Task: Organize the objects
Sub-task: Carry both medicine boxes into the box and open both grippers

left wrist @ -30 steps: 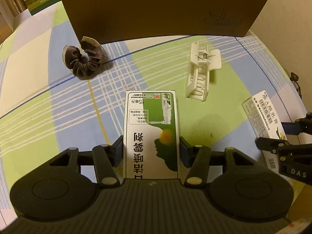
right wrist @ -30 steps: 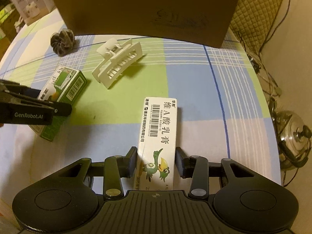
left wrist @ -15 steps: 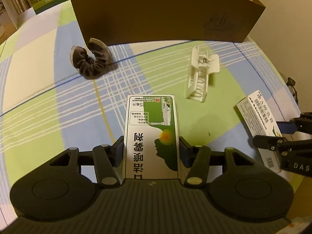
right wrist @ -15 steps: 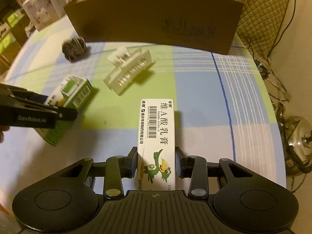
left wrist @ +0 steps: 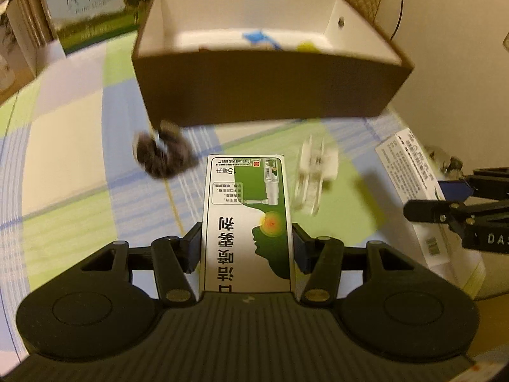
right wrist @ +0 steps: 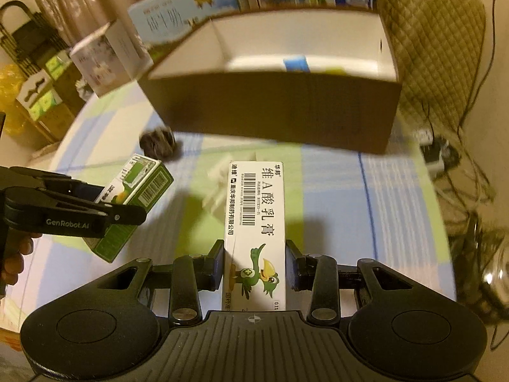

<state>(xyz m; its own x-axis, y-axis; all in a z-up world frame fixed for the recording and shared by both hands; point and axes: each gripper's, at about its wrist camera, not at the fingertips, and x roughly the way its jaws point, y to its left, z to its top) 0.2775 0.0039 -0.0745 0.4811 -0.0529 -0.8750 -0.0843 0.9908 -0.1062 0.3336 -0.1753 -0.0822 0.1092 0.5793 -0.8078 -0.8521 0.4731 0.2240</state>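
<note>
The box (left wrist: 270, 89) stands straight ahead, open on top, its near wall rising as a barrier; only a blue (left wrist: 257, 36) and a yellow (left wrist: 307, 46) item, blurred, show on its floor, with bare white floor at the left. On the cloth (left wrist: 66, 146) before the wall lie a scrunchie (left wrist: 160, 156) at left and a white clip (left wrist: 313, 175) at right, with an open lane between them. Cartons (right wrist: 105, 60) crowd the box's left side, a quilted cushion (right wrist: 432, 44) its right.

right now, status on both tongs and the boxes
Left tongs shut on green box. Right tongs shut on white box. Both held above the table, carton open ahead. Scrunchie and clip lie below.
</note>
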